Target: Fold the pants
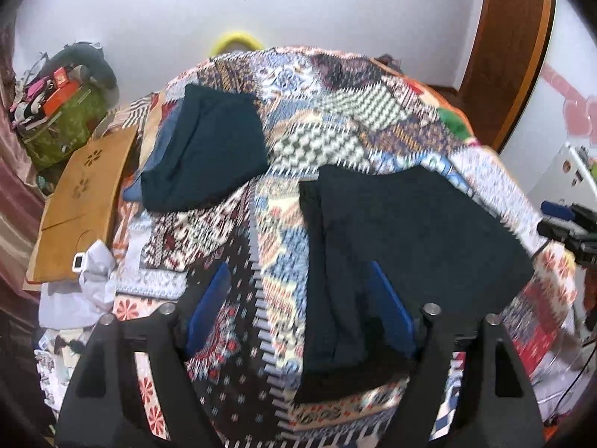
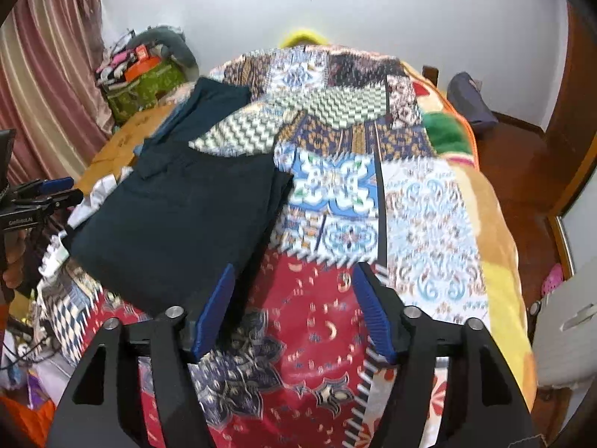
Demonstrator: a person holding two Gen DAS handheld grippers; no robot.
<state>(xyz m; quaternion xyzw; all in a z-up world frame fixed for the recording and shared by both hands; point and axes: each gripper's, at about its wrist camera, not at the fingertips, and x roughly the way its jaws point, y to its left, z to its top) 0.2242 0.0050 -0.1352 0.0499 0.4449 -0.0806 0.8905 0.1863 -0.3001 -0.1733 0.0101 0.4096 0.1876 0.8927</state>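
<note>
Dark folded pants [image 1: 403, 239] lie on the patchwork bedspread [image 1: 335, 112]; they also show in the right wrist view [image 2: 175, 224]. My left gripper [image 1: 298, 298] is open above the bed, its right blue pad over the pants' near edge. My right gripper [image 2: 294, 298] is open and empty, just right of the pants, over a red patch of the bedspread [image 2: 317, 321]. The right gripper shows at the left view's right edge [image 1: 567, 231]; the left gripper shows at the right view's left edge [image 2: 41, 198].
A second folded dark garment [image 1: 209, 153] lies farther back on the bed. A wooden board [image 1: 82, 201] and white cloth [image 1: 89, 283] lie at the left side. A cluttered green box [image 1: 63, 127] stands by the wall. A door [image 1: 507, 56] is right.
</note>
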